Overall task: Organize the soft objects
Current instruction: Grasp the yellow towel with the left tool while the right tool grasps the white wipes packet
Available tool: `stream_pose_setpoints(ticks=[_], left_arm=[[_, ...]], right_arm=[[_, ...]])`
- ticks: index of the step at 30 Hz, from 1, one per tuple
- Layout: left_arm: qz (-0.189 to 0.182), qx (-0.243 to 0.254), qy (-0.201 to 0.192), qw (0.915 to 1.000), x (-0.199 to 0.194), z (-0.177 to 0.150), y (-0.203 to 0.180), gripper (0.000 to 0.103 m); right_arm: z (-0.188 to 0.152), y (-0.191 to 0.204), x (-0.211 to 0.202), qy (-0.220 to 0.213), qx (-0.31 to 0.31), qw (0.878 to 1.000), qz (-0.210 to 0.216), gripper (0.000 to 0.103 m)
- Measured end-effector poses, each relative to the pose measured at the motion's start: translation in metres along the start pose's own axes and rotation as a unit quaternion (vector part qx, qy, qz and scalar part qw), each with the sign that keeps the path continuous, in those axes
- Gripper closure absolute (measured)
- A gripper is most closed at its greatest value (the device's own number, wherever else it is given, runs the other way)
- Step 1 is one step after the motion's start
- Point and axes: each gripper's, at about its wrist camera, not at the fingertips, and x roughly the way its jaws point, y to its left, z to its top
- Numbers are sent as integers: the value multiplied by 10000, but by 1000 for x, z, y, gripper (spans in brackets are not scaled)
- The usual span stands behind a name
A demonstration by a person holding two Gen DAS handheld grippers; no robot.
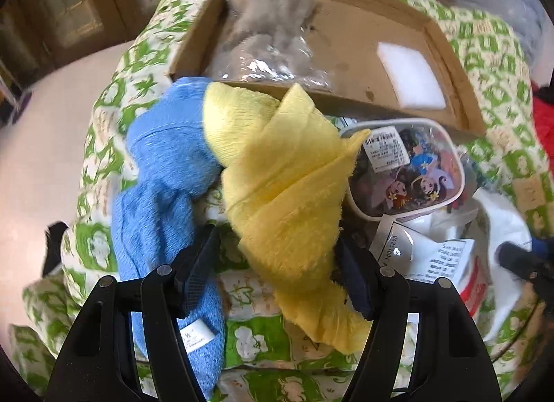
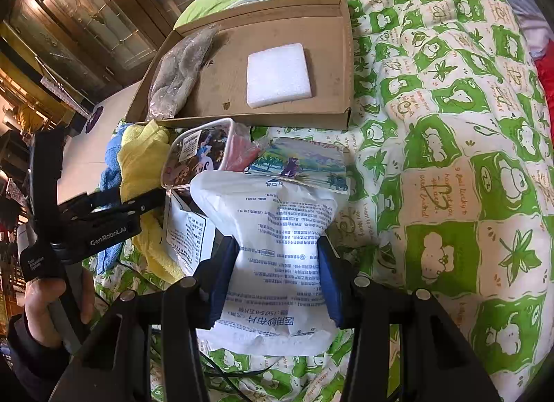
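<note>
right claw (image 2: 277, 277) clenching white pouch (image 2: 277, 228) | left claw (image 1: 277, 273) released, straddling yellow towel (image 1: 277, 173) | we're risking the slick pouch slipping from our pads

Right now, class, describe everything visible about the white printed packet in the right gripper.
The white packet is a soft, puffy plastic pouch with blue print. The right gripper pinches its middle into a waist, both pads pressing in. It lies lengthwise along the fingers above the green-patterned quilt, its far end against a picture card.
</note>
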Motion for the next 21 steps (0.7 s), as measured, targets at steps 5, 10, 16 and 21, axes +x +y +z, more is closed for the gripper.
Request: stream_pose_setpoints(ticks=[5, 10, 16, 21], left_arm=[[46, 143, -282, 9995, -9, 6, -6, 44], [190, 469, -233, 9984, 2, 7, -19, 58], [-187, 373, -641, 9971, -27, 0, -15, 63], [-321, 411, -901, 9946, -52, -2, -19, 63]], right_arm=[[0, 1, 3, -3, -18, 10000, -15, 56], [0, 2, 3, -11, -16, 10000, -35, 56], [0, 2, -3, -100, -22, 9999, -67, 56], [-1, 0, -12, -186, -16, 9998, -72, 56]])
